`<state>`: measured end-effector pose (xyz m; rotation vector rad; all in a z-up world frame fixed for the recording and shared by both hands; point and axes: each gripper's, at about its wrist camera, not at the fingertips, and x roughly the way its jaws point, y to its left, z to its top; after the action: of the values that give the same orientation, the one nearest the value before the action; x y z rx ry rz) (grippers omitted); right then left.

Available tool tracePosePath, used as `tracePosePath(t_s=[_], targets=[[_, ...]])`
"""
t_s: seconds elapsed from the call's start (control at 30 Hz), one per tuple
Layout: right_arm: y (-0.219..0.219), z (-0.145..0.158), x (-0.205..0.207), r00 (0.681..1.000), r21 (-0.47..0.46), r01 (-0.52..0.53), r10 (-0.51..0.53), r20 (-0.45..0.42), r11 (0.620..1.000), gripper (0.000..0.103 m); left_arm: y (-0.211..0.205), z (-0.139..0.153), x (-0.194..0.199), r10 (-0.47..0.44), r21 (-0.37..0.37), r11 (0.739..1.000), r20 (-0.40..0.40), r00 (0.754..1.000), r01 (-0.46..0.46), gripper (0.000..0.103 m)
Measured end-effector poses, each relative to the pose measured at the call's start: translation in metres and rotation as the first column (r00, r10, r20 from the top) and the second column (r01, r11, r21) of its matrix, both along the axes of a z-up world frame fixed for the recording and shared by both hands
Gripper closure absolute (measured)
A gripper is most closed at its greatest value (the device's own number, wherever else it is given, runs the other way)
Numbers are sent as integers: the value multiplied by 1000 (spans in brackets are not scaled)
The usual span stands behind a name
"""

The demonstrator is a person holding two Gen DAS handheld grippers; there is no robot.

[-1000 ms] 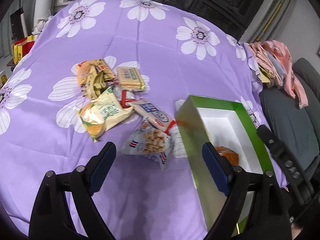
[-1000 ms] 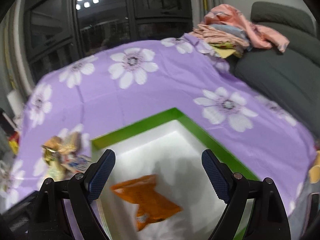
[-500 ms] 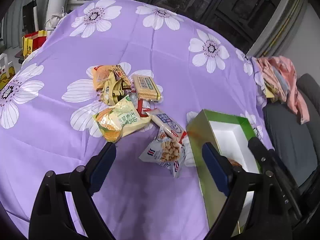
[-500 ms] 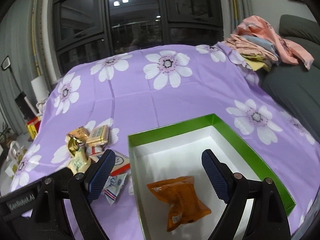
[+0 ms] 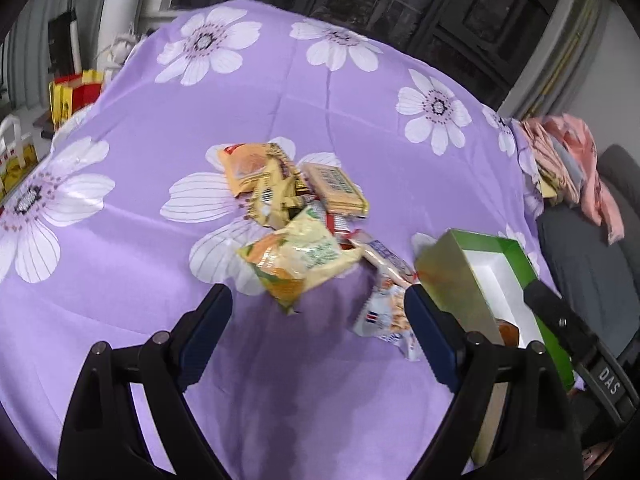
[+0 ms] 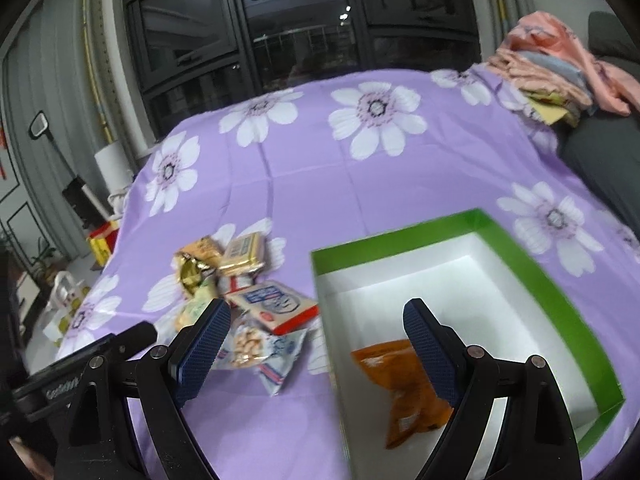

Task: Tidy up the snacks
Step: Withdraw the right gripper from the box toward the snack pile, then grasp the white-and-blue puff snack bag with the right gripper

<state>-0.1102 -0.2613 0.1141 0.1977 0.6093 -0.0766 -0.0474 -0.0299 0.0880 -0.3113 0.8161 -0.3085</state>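
Right wrist view first: a table draped in a purple cloth with white flowers is spread across the scene, and a grey sofa is seen at its far right with a heap of folded pink clothes stacked at the table's corner. On the cloth a green box with a white inside is set, open at the top. One orange snack packet is laid inside it, against the near left wall. Just left of the box, a pile of snacks is gathered on the cloth: a white and red biscuit pack lies nearest the box, with a clear bag of round crackers in front of it.

The right gripper is held above the box's near left corner, jaws spread wide, nothing between them.

From the left wrist view, the left gripper is seen just as wide apart and empty, hanging over bare cloth in front of the pile. A pale yellow-green chip bag is seen closest to it, and a gold-wrapped packet is found behind that.
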Motion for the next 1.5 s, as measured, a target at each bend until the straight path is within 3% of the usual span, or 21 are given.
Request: tracePosePath(t_s=[0.2,0.33,0.47,0.6,0.77,0.9,1.1,1.37,1.5], targets=[[20,-20,22,991,163,-58,77,-112,985,15,24,-16,29,-5,18,1000,-23,1000,5,16],[47,-27,33,980,121,-108,126,-155,987,15,41,-31,40,-35,-54,998,-51,998,33,18],[51,-30,41,975,149,-108,134,-177,983,18,43,-38,39,-24,-20,1000,-101,995,22,21],[51,-34,53,965,171,-105,142,-220,980,29,32,-36,37,-70,-7,998,-87,994,70,23],[50,-47,76,941,224,-69,138,-310,972,30,28,-42,32,-101,-27,995,-104,989,99,29],[54,-50,80,933,189,-43,107,-343,981,30,31,-46,31,-84,15,996,-132,988,87,34],[54,-61,80,902,163,21,51,-429,986,30,42,-43,29,-69,-10,998,-127,989,68,34],[56,-71,94,909,153,31,35,-414,988,30,46,-40,28,-59,-19,998,-125,990,57,34],[62,-74,93,915,145,-24,80,-395,989,45,50,-40,28,-41,-15,999,-123,991,40,34]])
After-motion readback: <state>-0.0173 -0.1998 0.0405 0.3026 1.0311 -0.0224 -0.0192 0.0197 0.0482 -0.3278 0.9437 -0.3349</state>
